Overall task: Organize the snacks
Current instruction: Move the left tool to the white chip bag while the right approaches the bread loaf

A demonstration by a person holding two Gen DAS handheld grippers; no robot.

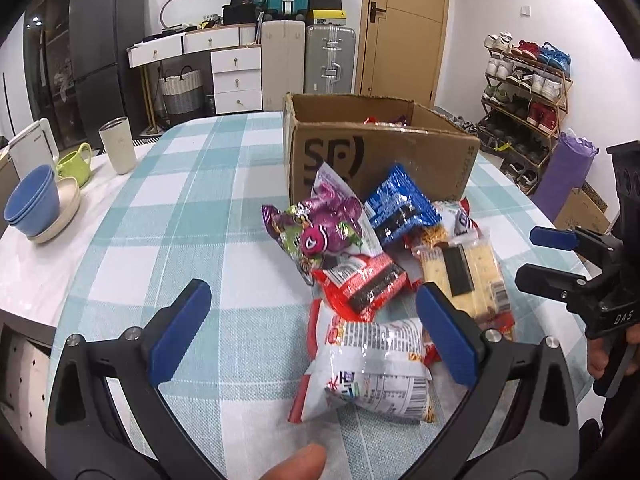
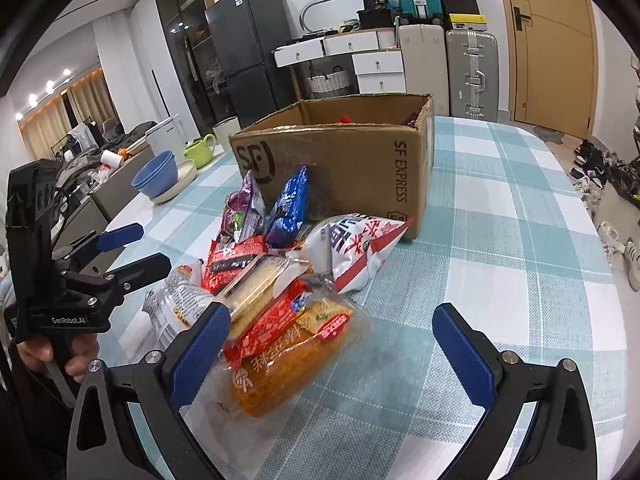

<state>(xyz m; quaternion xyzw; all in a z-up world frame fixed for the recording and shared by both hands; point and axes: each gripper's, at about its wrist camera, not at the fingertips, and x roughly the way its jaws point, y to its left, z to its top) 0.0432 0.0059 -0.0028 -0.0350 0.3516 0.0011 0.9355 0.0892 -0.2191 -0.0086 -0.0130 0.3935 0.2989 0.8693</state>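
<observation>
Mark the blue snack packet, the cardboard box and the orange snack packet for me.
blue snack packet (image 1: 400, 210): left wrist view, middle of its front face.
cardboard box (image 1: 400, 156): left wrist view, bare front wall, right of the logo.
orange snack packet (image 2: 288, 364): right wrist view, middle of the clear wrapper.

My right hand-held gripper (image 2: 332, 344) occupies the lower frame, jaws spread wide, nothing between the blue pads. Below centre, an orange snack bag (image 2: 288, 368) lies on the checked bench (image 2: 500, 280), just beside the left pad. A red packet (image 2: 268, 324) overlaps its top. Behind them sits a white bag with red print (image 2: 360, 248), a blue packet (image 2: 290, 208) and a purple packet (image 2: 242, 212), leaning against the cardboard box (image 2: 352, 168) at centre. My left hand-held gripper (image 2: 140, 248) appears at the left edge, jaws parted, empty.
</observation>
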